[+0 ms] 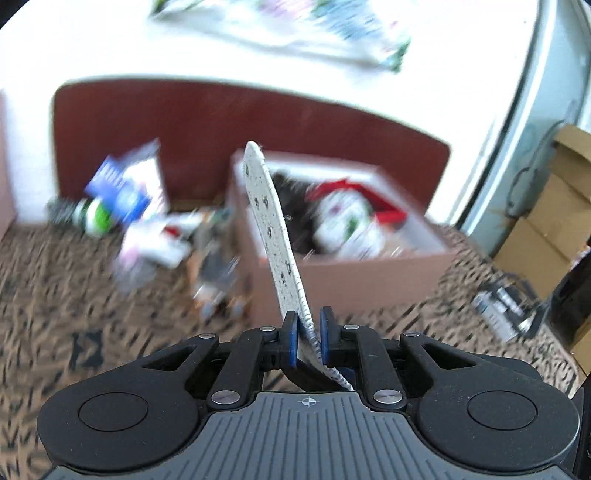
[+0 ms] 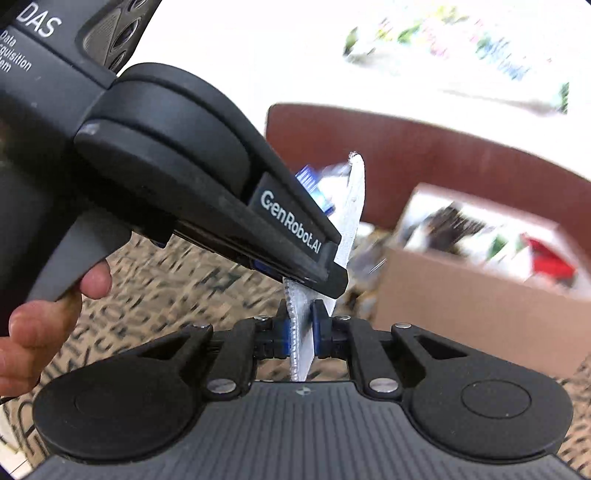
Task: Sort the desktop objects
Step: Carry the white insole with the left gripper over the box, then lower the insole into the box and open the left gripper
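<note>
My left gripper (image 1: 306, 341) is shut on a flat white speckled insole (image 1: 271, 225), held edge-on and pointing up over the near wall of a cardboard box (image 1: 354, 280). My right gripper (image 2: 301, 332) is shut on the same insole (image 2: 352, 206) at its lower end. The left gripper's body crosses the right wrist view from the upper left and clamps the insole just above my right fingers. The box (image 2: 461, 295) holds several items, red, white and dark. A blurred pile of packets (image 1: 122, 192) and a green-labelled bottle (image 1: 92, 216) lies left of the box.
A brown patterned tablecloth (image 1: 55, 295) covers the table. A red-brown chair back (image 1: 221, 118) stands behind the box. Cardboard cartons (image 1: 554, 206) and a dark device (image 1: 506, 306) are at the right. A printed bag (image 1: 295, 26) lies on the white surface beyond.
</note>
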Demonstrator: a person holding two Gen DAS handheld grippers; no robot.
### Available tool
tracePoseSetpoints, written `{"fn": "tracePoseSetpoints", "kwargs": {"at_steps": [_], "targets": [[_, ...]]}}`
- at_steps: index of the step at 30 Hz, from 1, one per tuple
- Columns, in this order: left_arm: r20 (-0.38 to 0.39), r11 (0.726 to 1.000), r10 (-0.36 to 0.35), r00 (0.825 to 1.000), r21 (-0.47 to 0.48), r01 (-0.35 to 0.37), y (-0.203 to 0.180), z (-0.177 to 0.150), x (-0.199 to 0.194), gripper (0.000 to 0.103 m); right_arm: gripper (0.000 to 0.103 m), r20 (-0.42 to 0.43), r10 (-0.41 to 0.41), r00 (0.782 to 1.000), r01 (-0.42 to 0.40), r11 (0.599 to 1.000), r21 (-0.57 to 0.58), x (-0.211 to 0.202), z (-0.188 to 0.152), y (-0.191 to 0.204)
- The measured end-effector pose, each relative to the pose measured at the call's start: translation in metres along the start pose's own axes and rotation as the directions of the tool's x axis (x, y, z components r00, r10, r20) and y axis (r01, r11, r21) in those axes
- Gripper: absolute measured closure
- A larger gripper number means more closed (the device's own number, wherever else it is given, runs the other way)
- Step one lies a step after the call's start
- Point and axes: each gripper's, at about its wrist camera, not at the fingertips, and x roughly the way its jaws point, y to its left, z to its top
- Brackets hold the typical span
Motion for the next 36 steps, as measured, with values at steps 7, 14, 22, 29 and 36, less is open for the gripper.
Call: {"fn": "tracePoseSetpoints", "kwargs": {"at_steps": [7,14,22,29,36], "targets": [[0.044,0.99,-0.087,0.995,0.114,0.082,-0.059,0.06,0.045,0.095,0.09,0.089,-0.152,0.984,0.153,0.988,-0.001,-0.011,0.028,-0.064],[0.001,0.975,-0.191,0.982,0.114,0.19,-0.093,0.102,0.122,0.093,0.091,0.086,-0.271,0.959,0.268,0.962,0.042,0.006,0.035,-0.14],[-0.085,0.964,-0.249,0.965,0.071,0.255,-0.103,0.118,0.209,0.092,0.092,0.02,-0.355,0.935,0.354,0.935,0.038,0.043,0.027,-0.201],[-0.124,0.973,-0.185,0.975,0.115,0.199,-0.099,0.114,0.243,0.05,0.092,-0.052,-0.353,0.934,0.355,0.934,0.036,0.072,0.012,-0.22],[-0.053,0.98,-0.164,0.985,0.106,0.169,-0.088,0.111,0.219,0.001,0.024,-0.015,-0.364,0.931,0.364,0.931,-0.01,0.073,0.005,-0.204]]}}
